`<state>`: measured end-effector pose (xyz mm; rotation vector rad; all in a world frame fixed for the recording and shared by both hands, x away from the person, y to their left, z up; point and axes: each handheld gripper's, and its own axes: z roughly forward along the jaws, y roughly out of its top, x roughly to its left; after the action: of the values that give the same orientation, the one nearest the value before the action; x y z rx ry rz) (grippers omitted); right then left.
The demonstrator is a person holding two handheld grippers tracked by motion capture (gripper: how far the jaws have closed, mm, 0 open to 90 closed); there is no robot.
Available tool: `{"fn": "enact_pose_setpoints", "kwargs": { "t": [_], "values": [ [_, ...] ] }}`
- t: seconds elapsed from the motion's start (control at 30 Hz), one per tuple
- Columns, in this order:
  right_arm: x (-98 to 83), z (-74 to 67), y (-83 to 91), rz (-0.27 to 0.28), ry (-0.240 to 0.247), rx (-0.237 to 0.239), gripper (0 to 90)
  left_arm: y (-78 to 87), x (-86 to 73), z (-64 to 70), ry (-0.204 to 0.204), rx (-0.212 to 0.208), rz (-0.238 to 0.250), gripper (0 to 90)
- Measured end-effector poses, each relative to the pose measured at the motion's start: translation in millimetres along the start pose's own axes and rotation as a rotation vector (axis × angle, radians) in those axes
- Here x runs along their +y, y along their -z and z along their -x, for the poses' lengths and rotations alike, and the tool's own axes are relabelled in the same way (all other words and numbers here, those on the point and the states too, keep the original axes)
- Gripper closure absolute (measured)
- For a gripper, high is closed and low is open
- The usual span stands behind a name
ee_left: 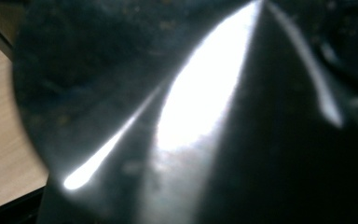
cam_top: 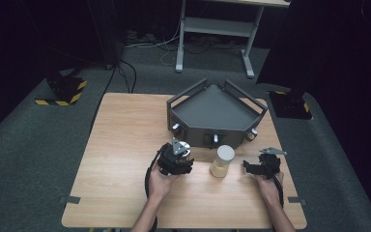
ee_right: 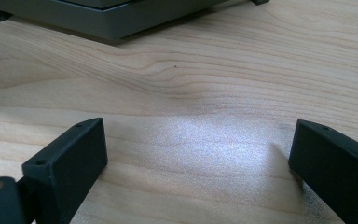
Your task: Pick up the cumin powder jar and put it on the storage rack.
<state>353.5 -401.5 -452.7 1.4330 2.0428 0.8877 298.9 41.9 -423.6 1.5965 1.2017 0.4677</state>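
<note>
lid (cam_top: 183,146) apparently already off, clamped in the left tool (cam_top: 179,155) just left of the open jar (cam_top: 221,161), which stands on the table (cam_top: 125,145) right in front of the grey tray (cam_top: 216,112). right tool (ee_right: 198,163) gaping wide and empty, right of the jar, so setting the lid down likely left. left gripper view too close and glare-streaked to tell the held thing's edges.

A blurred dark object (ee_left: 205,116) hides the left tongs' grip.

Lab-style recording booth: wooden tabletop (cam_top: 125,145) on grey carpet (cam_top: 29,145), black curtains around, hazard-striped stand bases (cam_top: 63,92) left and right, loose cables (cam_top: 164,46) under a far metal-framed bench (cam_top: 217,24).
</note>
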Motion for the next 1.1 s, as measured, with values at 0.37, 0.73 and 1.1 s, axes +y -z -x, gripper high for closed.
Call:
{"fn": "enact_pose_setpoints", "kwargs": {
  "t": [0.37,0.73,1.1],
  "values": [
    [0.1,0.1,0.0,0.000,0.002,0.000,3.4,13.9,82.4,-17.0,-0.371,-0.071,-0.236,31.6],
    [-0.2,0.0,0.0,0.001,0.000,-0.001,3.6,1.2,123.1,-11.5,-0.370,-0.095,-0.243,31.6],
    [0.0,0.3,0.0,0.000,0.002,0.003,3.3,-26.5,163.1,-1.4,-0.342,-0.042,-0.249,31.6]
  ]
}}
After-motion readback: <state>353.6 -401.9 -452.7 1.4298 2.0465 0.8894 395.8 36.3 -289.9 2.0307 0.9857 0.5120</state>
